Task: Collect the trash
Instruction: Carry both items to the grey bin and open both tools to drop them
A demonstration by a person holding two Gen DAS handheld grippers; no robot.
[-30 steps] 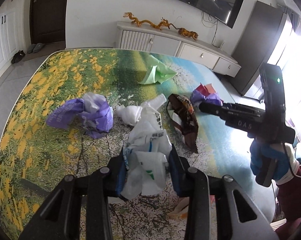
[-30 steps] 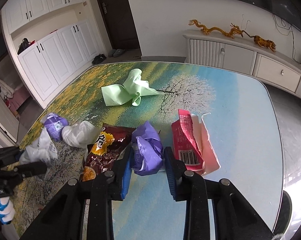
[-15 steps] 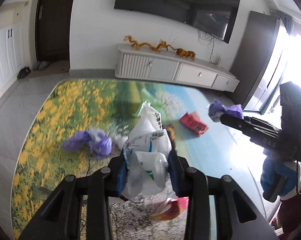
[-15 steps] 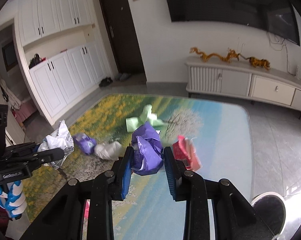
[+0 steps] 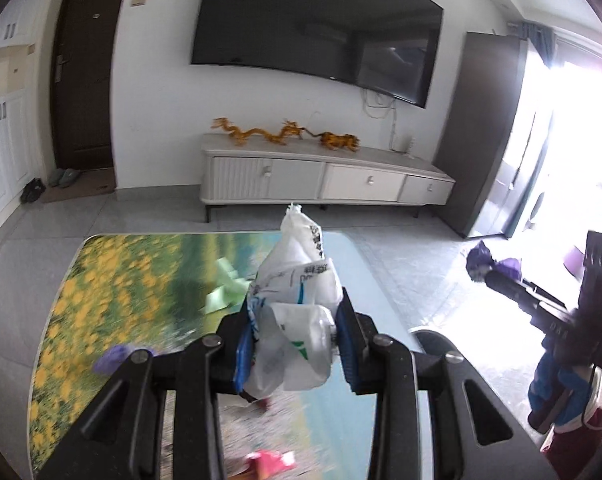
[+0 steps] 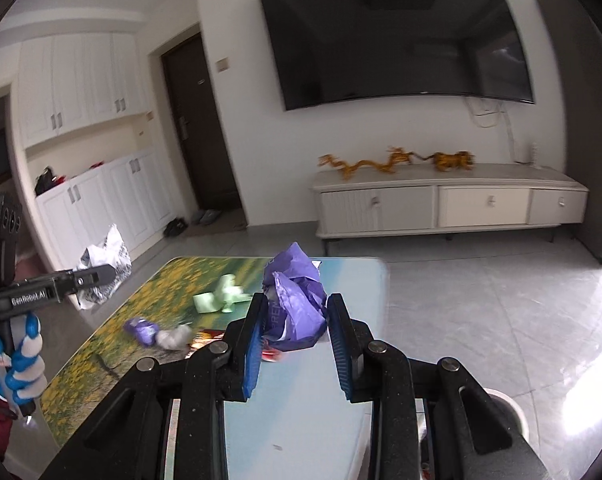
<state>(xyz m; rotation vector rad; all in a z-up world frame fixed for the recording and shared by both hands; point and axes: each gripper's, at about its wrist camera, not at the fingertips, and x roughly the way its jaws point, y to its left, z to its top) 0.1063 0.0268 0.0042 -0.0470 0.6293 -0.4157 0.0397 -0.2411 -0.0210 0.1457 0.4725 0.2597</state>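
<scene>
The left hand-held gripper is clamped on a crumpled white bag, above the worktop. At three o'clock, the right hand-held gripper is clamped on a purple wrapper off the worktop.

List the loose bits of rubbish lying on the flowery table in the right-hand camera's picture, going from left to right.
Small crumpled purple wrapper → crumpled white plastic wad → pale green crumpled paper. The brown snack packet is mostly hidden behind the gripper, so I leave it out.
</scene>
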